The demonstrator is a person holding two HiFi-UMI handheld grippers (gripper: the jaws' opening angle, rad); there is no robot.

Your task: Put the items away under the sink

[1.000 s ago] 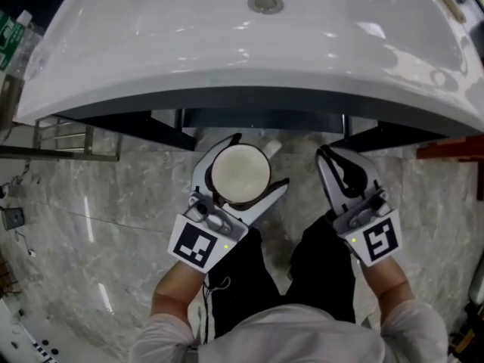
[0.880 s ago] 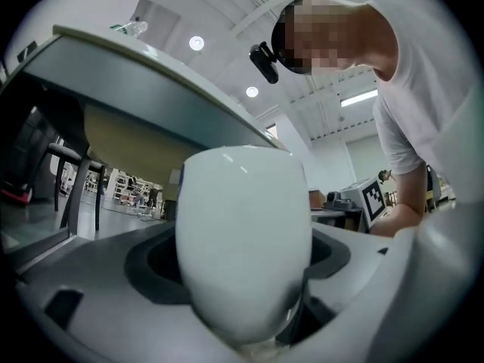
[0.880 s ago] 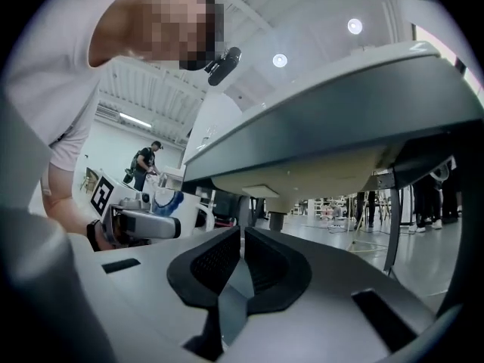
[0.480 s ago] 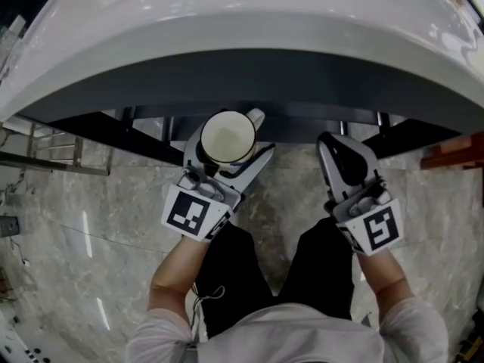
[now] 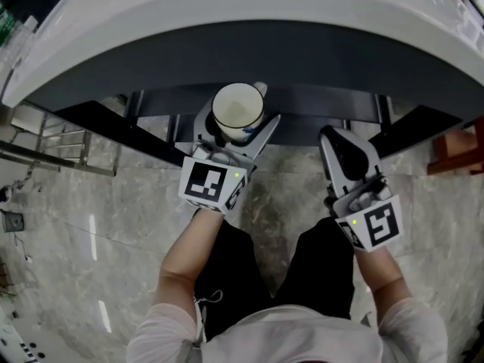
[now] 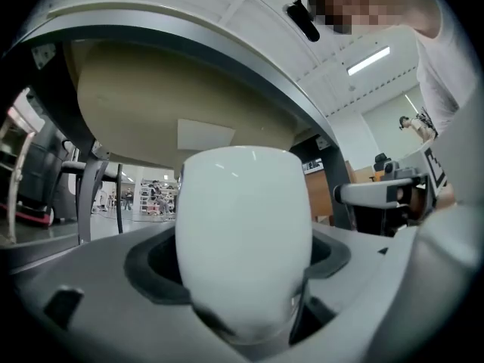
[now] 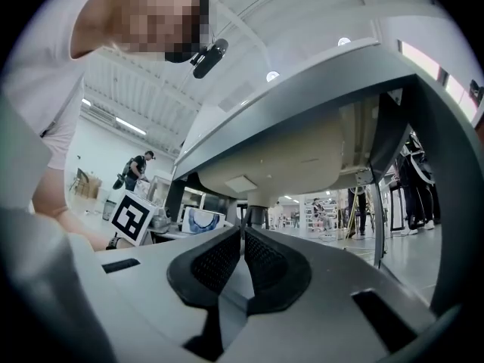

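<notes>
Head view recorded a person crouched before a white sink (image 5: 151, 21), one tool in each hand. The left tool (image 5: 239, 127) held a white mug (image 5: 237, 104) by its sides, with one jaw on each flank and the jaws spread wide to take its width. The mug stood upright with its mouth up. Its handle (image 5: 261, 90) pointed away from the person, towards the sink's dark underside. It hung clear of the marble floor (image 5: 91, 225), just at the front edge of the sink and between the dark legs (image 5: 151, 119) of the frame.

Left tool view confirmed the grip. The mug filled the gap between the dark pads (image 6: 155, 267), its base sat low in the throat of the tool, and the pale underside of the basin (image 6: 151, 104) lay above and beyond it.

The right tool (image 5: 336, 138) was held level beside the left one, apart from it and also at the sink's front edge. Right tool view showed its two ribbed pads (image 7: 265, 267) brought together with only a thin seam between them and nothing gripped. The basin's underside was overhead there too.
</notes>
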